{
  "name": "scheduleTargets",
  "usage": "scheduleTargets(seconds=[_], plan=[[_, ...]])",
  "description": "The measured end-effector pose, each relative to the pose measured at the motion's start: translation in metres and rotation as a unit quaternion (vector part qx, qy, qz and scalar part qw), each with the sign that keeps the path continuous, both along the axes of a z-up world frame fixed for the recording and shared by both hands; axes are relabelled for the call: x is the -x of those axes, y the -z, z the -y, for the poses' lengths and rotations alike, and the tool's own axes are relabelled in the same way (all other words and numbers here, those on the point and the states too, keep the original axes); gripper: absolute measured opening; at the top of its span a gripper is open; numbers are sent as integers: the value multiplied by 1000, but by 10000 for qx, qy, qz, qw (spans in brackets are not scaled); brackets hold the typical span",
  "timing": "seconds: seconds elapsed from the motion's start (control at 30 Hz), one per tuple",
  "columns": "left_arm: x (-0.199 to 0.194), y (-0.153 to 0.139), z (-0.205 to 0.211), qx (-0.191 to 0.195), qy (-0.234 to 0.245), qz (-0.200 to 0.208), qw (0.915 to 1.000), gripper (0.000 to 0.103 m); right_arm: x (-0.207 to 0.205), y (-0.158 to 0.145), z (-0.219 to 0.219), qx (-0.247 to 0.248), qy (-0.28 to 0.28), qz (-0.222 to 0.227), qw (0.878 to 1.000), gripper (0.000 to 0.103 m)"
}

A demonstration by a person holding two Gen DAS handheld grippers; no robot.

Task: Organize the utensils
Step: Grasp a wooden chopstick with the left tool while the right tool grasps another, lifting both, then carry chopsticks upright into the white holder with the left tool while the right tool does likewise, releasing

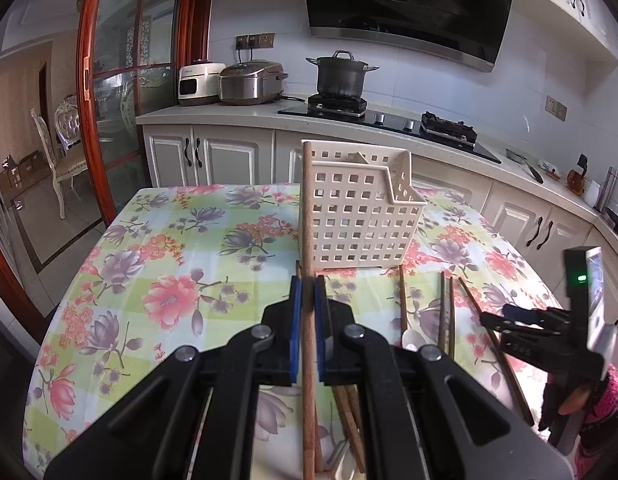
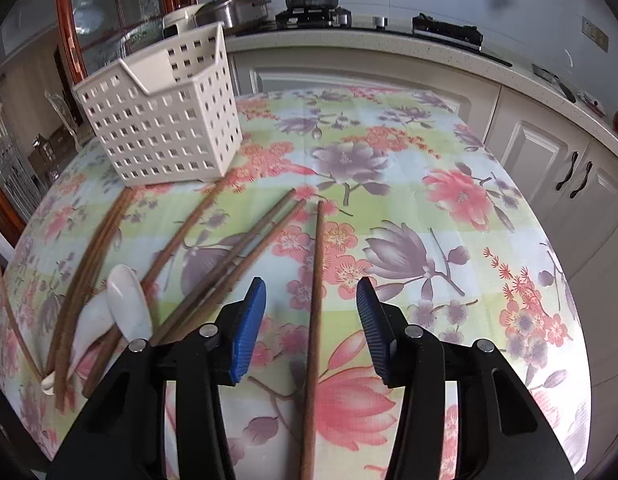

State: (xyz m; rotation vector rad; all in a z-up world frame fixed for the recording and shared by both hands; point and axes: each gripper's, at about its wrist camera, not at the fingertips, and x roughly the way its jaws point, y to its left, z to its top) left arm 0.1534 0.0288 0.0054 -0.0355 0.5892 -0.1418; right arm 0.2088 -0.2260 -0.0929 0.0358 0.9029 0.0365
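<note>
A cream perforated utensil basket (image 1: 359, 216) stands on the floral tablecloth; it also shows in the right wrist view (image 2: 165, 120). My left gripper (image 1: 308, 292) is shut on a wooden chopstick (image 1: 308, 216), held upright with its tip at the basket's left rim. My right gripper (image 2: 311, 292) is open, low over the table, its jaws on either side of a single chopstick (image 2: 315, 300) lying lengthwise. Several more chopsticks (image 2: 245, 248) and two white spoons (image 2: 129, 304) lie to its left. The right gripper also shows in the left wrist view (image 1: 509, 316).
The table (image 2: 449, 200) has its far and right edges near white kitchen cabinets (image 2: 549, 152). A counter behind holds a pot (image 1: 341, 74), rice cookers (image 1: 251, 82) and a hob. A glass door with a red frame (image 1: 89, 100) is at left.
</note>
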Motion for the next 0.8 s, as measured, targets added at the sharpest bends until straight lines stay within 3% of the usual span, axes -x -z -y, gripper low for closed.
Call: scheduleTargets(seconds=[0.07, 0.13, 0.17, 0.3, 0.47, 0.8], plan=[[-2, 0, 0, 20, 22, -11, 10000, 6, -11, 7, -1, 133, -49, -90, 9999, 34], [-3, 1, 0, 28, 30, -15, 10000, 6, -17, 6, -3, 166, -144, -138, 9997, 20], [-3, 1, 0, 33, 34, -19, 10000, 6, -19, 6, -3, 181, -126, -152, 9996, 7], [-2, 0, 0, 16, 59, -6, 10000, 6, -10, -6, 0, 119, -72, 140, 9998, 6], [7, -8, 3, -8, 108, 109, 9999, 6, 20, -49, -6, 39, -186, 822, 9964, 6], [36, -36, 5, -48, 163, 519, 9985, 6, 75, -125, -30, 63, -579, 2092, 9761, 6]])
